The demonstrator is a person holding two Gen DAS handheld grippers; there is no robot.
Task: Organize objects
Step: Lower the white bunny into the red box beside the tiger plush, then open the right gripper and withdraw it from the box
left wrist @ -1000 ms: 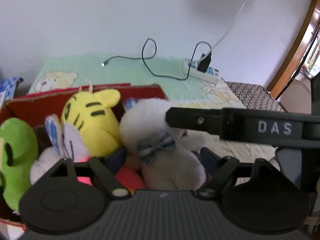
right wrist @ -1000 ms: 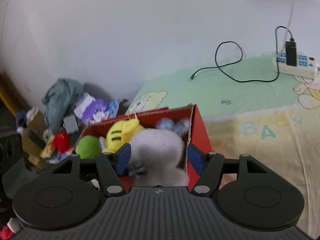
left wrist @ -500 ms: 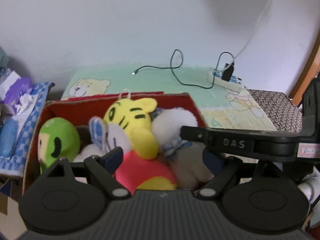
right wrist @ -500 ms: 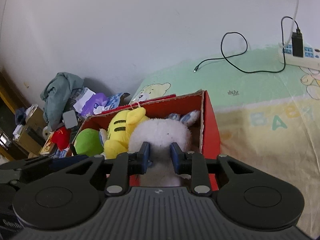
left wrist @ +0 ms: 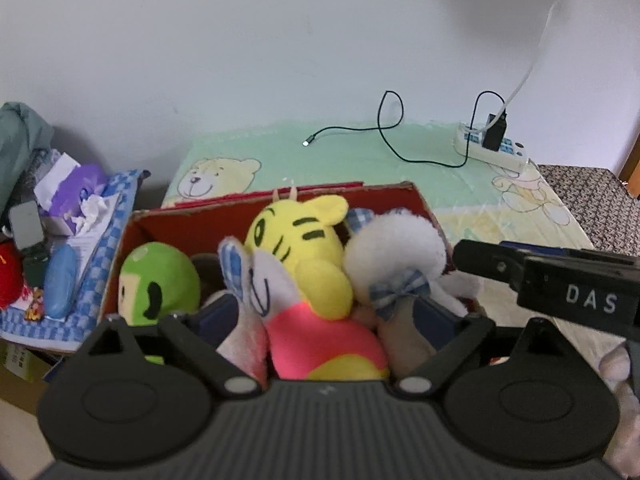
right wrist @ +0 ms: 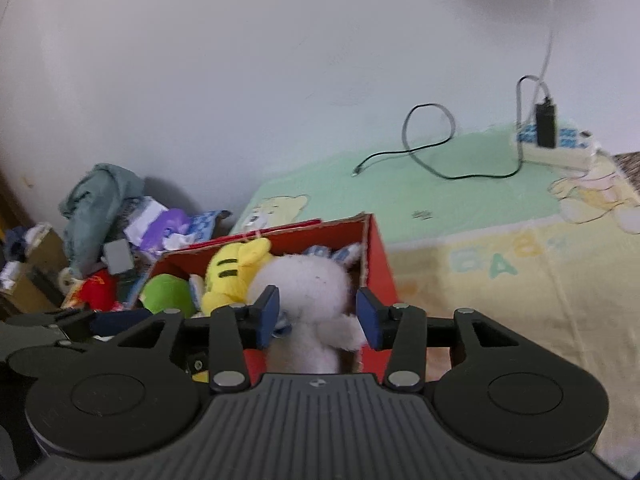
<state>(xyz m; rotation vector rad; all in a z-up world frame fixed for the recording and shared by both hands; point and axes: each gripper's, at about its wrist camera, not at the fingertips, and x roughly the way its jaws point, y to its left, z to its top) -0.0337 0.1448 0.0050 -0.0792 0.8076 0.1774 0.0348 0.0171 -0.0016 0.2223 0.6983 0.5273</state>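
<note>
Currently, a red cardboard box point(left wrist: 420, 200) sits on a pastel cartoon-print sheet point(right wrist: 500, 264), packed tight with soft plush toys: a round green one point(left wrist: 160, 280), a yellow tiger with black stripes point(left wrist: 304, 236), and a fluffy white plush with a checked bow point(left wrist: 394, 252).

The right gripper point(right wrist: 318, 316) has just been opening; its blue pads flank the white plush without pressing it. The left gripper point(left wrist: 324, 320) has also just been opening, its jaws spread wide around the tiger's pink body, gripping nothing.

Risk, as a judgement: the springy, overfilled pile may bulge back up, and the white plush near the box's right wall could tumble out.
</note>
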